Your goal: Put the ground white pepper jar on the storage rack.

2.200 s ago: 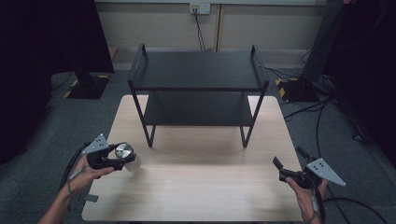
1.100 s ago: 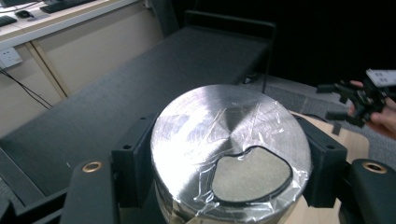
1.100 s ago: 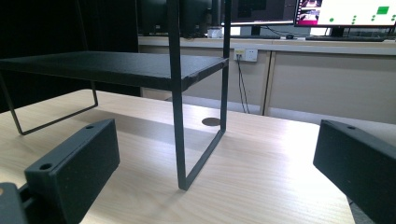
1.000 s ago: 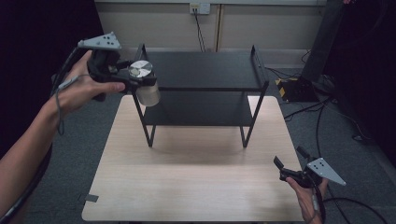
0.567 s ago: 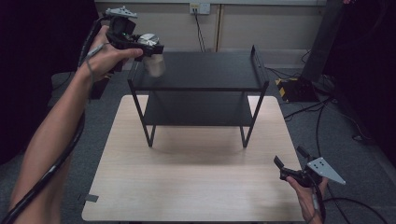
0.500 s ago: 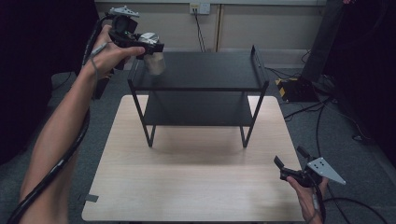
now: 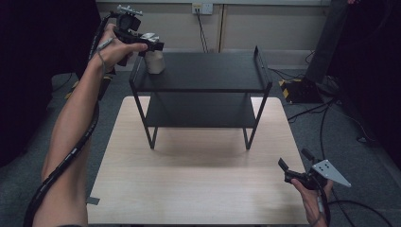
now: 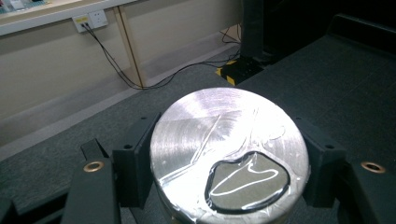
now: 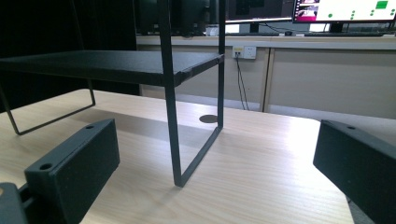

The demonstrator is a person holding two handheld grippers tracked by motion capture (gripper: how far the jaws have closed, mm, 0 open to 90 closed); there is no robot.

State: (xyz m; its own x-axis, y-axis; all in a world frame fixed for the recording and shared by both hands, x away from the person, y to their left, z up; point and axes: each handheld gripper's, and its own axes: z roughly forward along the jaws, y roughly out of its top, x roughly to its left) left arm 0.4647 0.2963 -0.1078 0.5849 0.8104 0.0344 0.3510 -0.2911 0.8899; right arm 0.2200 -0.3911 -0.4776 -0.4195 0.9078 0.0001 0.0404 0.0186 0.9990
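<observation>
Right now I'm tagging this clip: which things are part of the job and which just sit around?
In the job:
left gripper, shut on the foil-topped cup
black shelf rack

Lying about:
right gripper, jaws open
wall socket
floor cables

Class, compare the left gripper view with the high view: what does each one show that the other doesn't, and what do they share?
The left gripper view alone shows the cup's foil lid close up: brushed silver with a dark, torn-looking patch near its front edge, pinched between two black jaws. The high view alone shows the whole black two-tier rack on the wooden table, and the right gripper low near the table's front right corner, jaws apart. Both show the left gripper gripping the cup, and the wall socket behind.
</observation>
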